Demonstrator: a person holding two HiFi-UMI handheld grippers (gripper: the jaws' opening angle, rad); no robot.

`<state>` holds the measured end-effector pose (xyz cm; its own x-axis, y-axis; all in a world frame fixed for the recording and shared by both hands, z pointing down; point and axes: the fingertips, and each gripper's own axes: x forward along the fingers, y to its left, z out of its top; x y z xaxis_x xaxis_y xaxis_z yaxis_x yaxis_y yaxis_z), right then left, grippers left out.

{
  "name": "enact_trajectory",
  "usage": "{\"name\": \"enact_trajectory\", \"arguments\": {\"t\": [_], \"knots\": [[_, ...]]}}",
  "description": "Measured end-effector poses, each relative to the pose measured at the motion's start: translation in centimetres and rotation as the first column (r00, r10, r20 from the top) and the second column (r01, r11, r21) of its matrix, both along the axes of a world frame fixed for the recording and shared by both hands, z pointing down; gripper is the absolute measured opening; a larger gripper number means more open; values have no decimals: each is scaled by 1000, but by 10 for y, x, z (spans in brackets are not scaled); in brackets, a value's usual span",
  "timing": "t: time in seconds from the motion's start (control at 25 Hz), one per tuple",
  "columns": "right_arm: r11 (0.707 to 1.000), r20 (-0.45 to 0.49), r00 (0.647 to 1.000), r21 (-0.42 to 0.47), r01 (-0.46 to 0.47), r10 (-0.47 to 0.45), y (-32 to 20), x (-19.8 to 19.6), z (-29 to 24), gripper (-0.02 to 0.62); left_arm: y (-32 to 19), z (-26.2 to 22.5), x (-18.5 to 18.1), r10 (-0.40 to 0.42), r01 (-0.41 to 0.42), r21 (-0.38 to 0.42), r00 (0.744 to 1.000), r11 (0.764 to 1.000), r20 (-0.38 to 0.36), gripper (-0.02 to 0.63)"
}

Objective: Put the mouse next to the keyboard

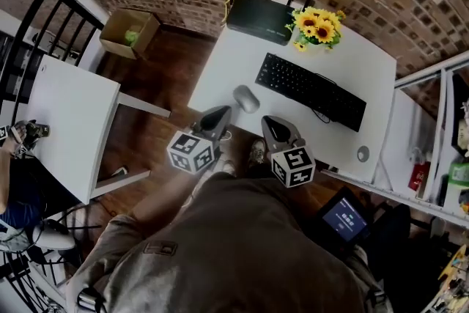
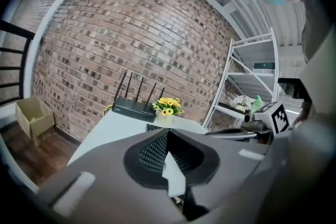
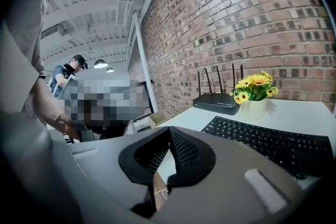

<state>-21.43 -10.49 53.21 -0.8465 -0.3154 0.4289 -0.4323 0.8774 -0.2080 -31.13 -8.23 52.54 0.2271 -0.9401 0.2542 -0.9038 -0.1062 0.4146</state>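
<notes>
The task is at the approach step: the mouse (image 1: pixel 246 98) is not yet grasped. It lies on the white worktop (image 1: pixel 220 73) off the keyboard's (image 1: pixel 311 90) left end, near it but clearly apart, closer to the front edge than the keyboard is.

Both grippers hang over the worktop's front edge, on the near side of the keyboard. The left gripper (image 1: pixel 221 112) is just short of the mouse. The right gripper (image 1: pixel 270 121) is between the mouse and the keyboard's near long edge. On both, the fingers are pressed together with nothing between them.

Next, 1 gripper, probably the left, has to spread its fingers wide, drop over the mouse and close across its 2 sides.

The mouse is a small, smooth, rounded grey oval with no cable visible. Its curved shell will likely slip unless it is pinched low and square.
</notes>
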Motion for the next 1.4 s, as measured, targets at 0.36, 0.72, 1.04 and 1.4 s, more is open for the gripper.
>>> {"name": "enact_trajectory", "arguments": {"t": [0.36,0.72,1.04,1.4], "knots": [[992,-68,992,-78,97,-102,-22,-21,45,74,-21,23,-11,-45,46,-78,999,996,10,2],[989,-257,955,-65,135,-147,-27,-55,94,278,-8,44,-25,21,-21,-160,1000,987,3,2],[981,-420,890,-8,194,-179,-34,-80,133,312,4,51,-49,21,-23,-177,1000,984,-11,2],[979,-487,850,-53,197,-198,-37,-83,148,310,2,64,-55,58,-64,-188,998,980,-35,2]]}}
